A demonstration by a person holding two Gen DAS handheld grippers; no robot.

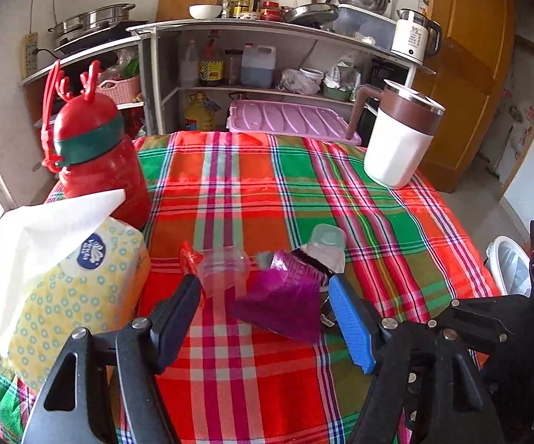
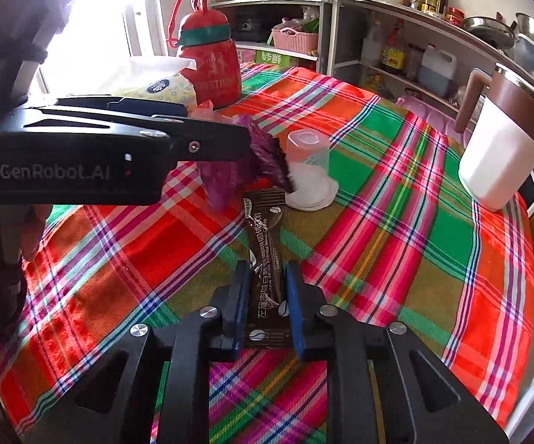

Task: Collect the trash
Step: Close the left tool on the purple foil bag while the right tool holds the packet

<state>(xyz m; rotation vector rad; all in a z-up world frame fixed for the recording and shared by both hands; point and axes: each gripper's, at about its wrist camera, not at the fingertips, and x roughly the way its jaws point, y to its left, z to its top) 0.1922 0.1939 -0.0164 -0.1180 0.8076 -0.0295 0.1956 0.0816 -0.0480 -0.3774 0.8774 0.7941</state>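
**Ana:** Over the plaid tablecloth point(image 1: 252, 192), from the left wrist camera, the left gripper point(image 1: 265, 290) stands with its jaws spread, and nothing is pressed between them. 1 finger is black, the other carries a blue pad point(image 1: 350, 323).

**Ben:** What lies between those fingers?

**Ana:** A crumpled purple wrapper point(image 1: 285, 296) on the cloth, close to the blue pad; I cannot tell whether it touches. Just left of it sits a clear plastic cup point(image 1: 224, 270) on its side, with a red scrap point(image 1: 189, 259) beside the cup. Behind the wrapper is a small clear cup point(image 1: 328, 244).

**Ben:** And around them?

**Ana:** A tissue pack point(image 1: 70, 288) near left, a red antlered bottle point(image 1: 100, 162) behind it, a white and brown jug point(image 1: 400, 140) far right. A white bin point(image 1: 507, 266) shows past the table's right edge.

**Ben:** Switch to the right wrist camera.

**Ana:** Right gripper point(image 2: 267, 307) is clamped on a brown coffee sachet point(image 2: 265, 244), both blue pads pressing its sides. The sachet's far end runs out over the cloth toward an upturned cup point(image 2: 309, 166) with an orange base.

**Ben:** The other tool?

**Ana:** It reaches in from the left of this view, its tip at the purple wrapper point(image 2: 267, 151), just beside that upturned cup. The tissue pack point(image 2: 159, 87) and red bottle point(image 2: 211, 66) stand behind it, the jug point(image 2: 503, 148) well apart at right.
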